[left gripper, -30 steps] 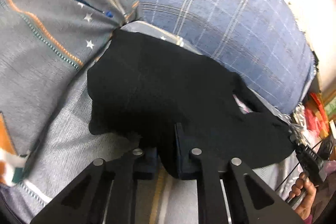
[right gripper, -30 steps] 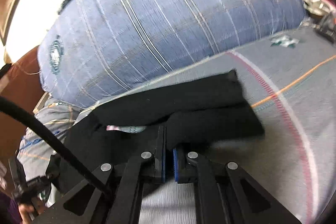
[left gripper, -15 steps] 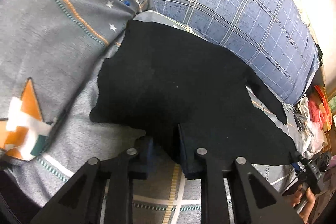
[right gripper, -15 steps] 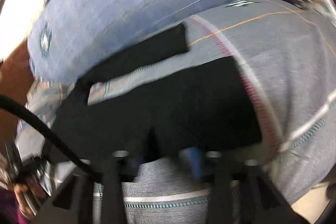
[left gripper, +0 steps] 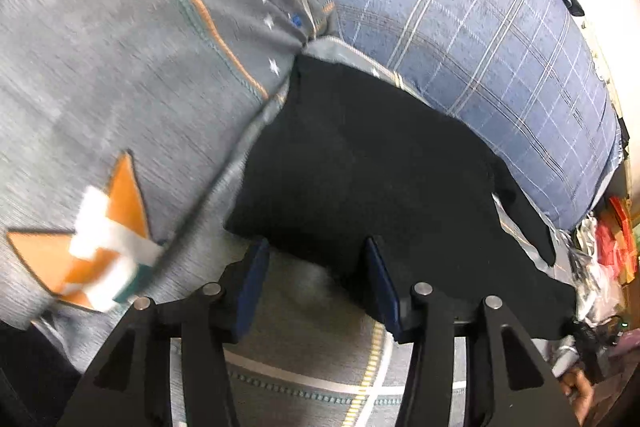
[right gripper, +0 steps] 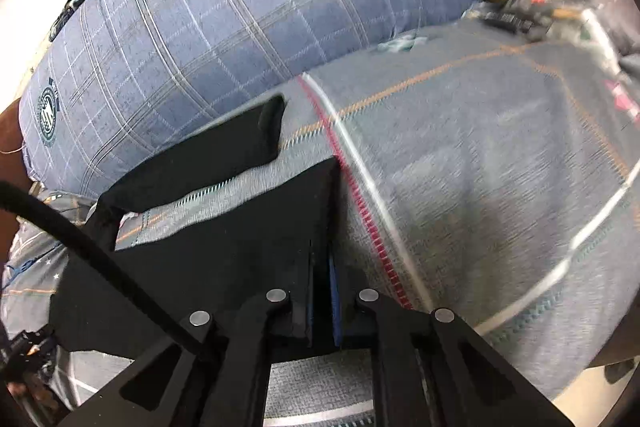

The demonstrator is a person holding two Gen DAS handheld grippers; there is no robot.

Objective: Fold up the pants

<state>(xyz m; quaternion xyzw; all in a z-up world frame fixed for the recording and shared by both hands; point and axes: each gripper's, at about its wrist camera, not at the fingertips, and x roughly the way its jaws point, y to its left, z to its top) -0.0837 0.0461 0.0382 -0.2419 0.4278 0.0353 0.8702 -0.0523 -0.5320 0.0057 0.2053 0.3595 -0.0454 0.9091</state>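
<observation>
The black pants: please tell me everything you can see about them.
The pants are plain black, soft, matte cloth, lying flat on the grey bedsheet beside a blue checked pillow. In the right wrist view the two legs are spread apart, with sheet showing between them. The right gripper is shut on the near leg's edge. The left gripper is opening at the near edge.

Right gripper (right gripper: 322,291), jaws closed on the near corner of the black pants (right gripper: 224,243). The pants lie on a grey striped bedsheet (right gripper: 480,167), one leg (right gripper: 224,151) stretched along the foot of a blue checked pillow (right gripper: 240,11). A black cable (right gripper: 100,255) crosses the lower left. Clutter at the top right corner is blurred.
</observation>
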